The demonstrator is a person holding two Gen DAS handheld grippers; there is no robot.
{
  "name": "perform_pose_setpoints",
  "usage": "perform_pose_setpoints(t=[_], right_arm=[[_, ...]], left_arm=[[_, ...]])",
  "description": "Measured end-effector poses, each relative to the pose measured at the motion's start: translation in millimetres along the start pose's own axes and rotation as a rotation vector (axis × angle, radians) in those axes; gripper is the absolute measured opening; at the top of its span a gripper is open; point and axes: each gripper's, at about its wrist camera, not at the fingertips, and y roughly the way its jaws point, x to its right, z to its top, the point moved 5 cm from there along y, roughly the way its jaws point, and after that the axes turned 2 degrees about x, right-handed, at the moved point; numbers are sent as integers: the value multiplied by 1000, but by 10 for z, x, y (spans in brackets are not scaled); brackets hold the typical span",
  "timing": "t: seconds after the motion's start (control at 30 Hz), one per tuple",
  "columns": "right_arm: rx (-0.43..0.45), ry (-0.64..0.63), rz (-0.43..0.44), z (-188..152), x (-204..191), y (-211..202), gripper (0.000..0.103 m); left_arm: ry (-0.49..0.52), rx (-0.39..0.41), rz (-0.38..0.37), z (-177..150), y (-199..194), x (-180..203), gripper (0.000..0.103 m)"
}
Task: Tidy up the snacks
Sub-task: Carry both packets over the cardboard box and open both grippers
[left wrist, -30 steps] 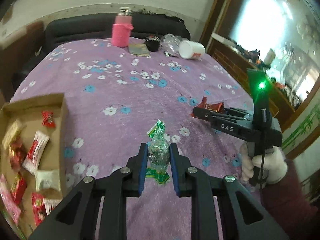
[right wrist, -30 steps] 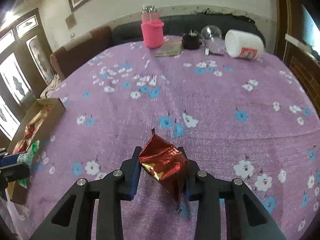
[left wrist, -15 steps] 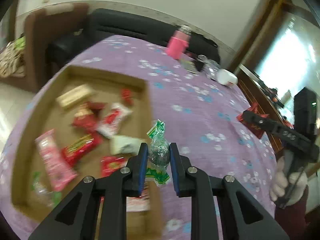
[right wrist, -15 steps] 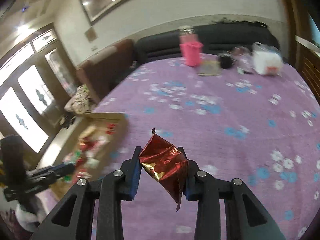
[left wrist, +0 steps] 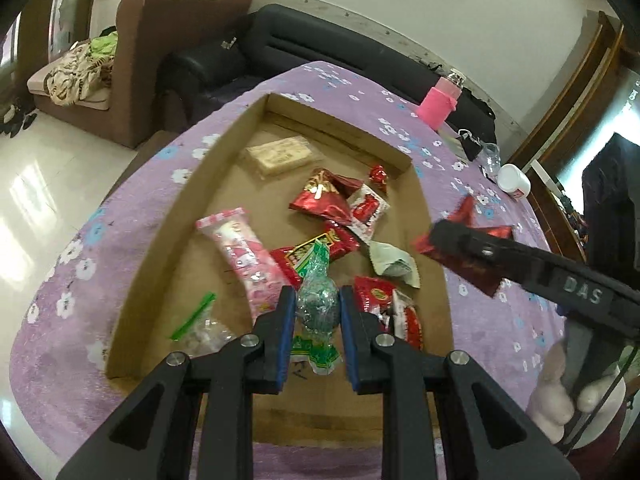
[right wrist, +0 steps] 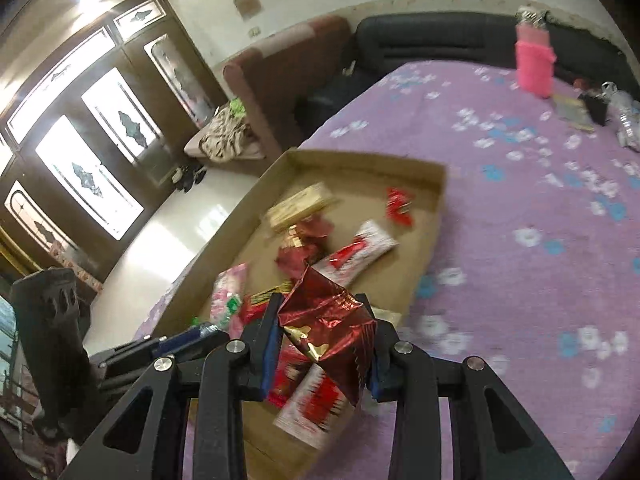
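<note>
We've got both grippers loaded and over the cardboard tray (left wrist: 224, 168). Left gripper (left wrist: 316, 336) is clenched on a green-wrapped candy (left wrist: 318, 300), its long axis running up-down in the left wrist frame, twisted ends poking out above and below the pads. It hangs over the tray's near end, lower centre of frame, w/ loose snacks directly beneath: a pink-white pack (left wrist: 244, 256) to the left, red packs to the right. So the drop is straight down; no sideways travel looks needed, as we judge it.

Right gripper (right wrist: 324, 344) is clamped on a crumpled red foil packet (right wrist: 324, 320). In the left wrist view it sits at mid right, over the tray's right wall (left wrist: 434, 248), approx. on the edge, so we'd judge it has to go a bit further in toward frame centre before letting go. Left is the better placed of the two.

Writing: "DAS" reads on the right gripper's body in the left view. Snack labels are too small or blurred to read; right wrist view is motion-smeared.
</note>
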Motion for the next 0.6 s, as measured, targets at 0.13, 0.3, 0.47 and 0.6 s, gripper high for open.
perform_pose_setpoints(t=[0.13, 0.3, 0.47, 0.6], right_arm=[[-29, -14, 2, -21, -151, 193, 38], [-47, 15, 121, -70, -262, 331, 43], [-13, 17, 114, -51, -303, 242, 57], [49, 22, 78, -54, -278, -27, 57]], left_arm=[[-14, 7, -15, -28, -48, -32, 25], [-28, 57, -49, -4, -208, -20, 60], [2, 130, -36, 63, -448, 82, 70], [48, 224, 84, 122, -658, 186, 78]])
